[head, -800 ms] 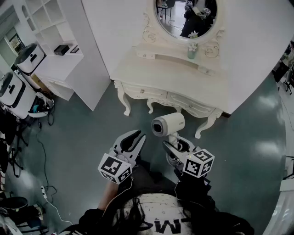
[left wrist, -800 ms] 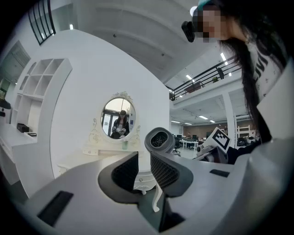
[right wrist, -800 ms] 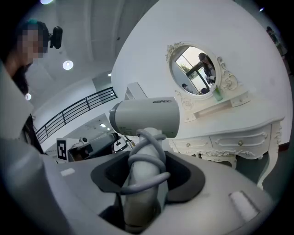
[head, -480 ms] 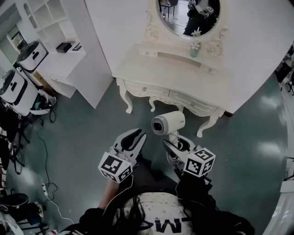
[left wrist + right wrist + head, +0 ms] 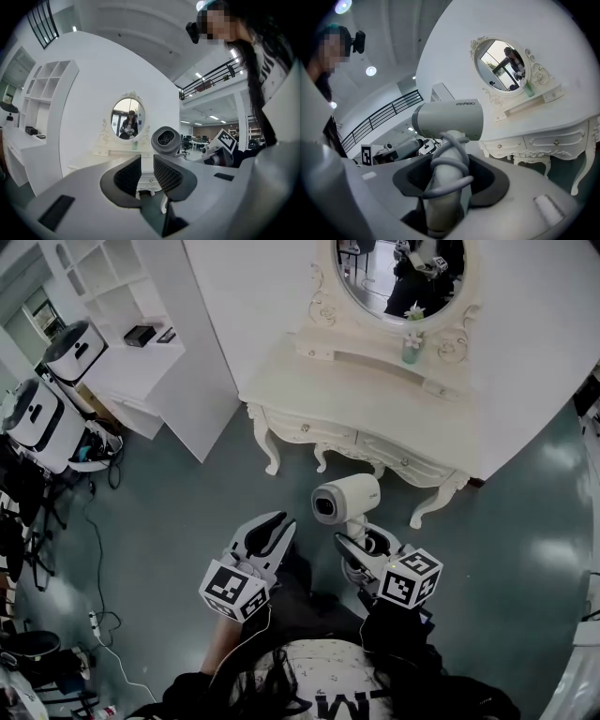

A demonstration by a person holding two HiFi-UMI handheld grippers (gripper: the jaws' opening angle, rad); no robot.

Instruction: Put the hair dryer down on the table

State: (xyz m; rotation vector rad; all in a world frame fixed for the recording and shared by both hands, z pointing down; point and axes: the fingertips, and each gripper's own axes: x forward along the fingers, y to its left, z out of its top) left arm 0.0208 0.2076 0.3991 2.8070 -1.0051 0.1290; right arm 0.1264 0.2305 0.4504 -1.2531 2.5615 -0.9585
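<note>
A white hair dryer stands upright in my right gripper, which is shut on its handle with the grey cord wound round it. In the right gripper view the hair dryer rises from between the dark pads of the right gripper, its barrel pointing sideways. It hangs over the floor just in front of the white dressing table, apart from it. My left gripper hovers beside it to the left. In the left gripper view the left gripper is open by a narrow gap with nothing inside, and the hair dryer shows beyond.
An oval mirror and a small green vase stand at the dressing table's back. White shelving is at the left. Round white machines and floor cables lie further left. Grey-green floor surrounds the table legs.
The dressing table has slid a little lower and to the right in the head view. Both grippers and the held hair dryer keep about the same place.
</note>
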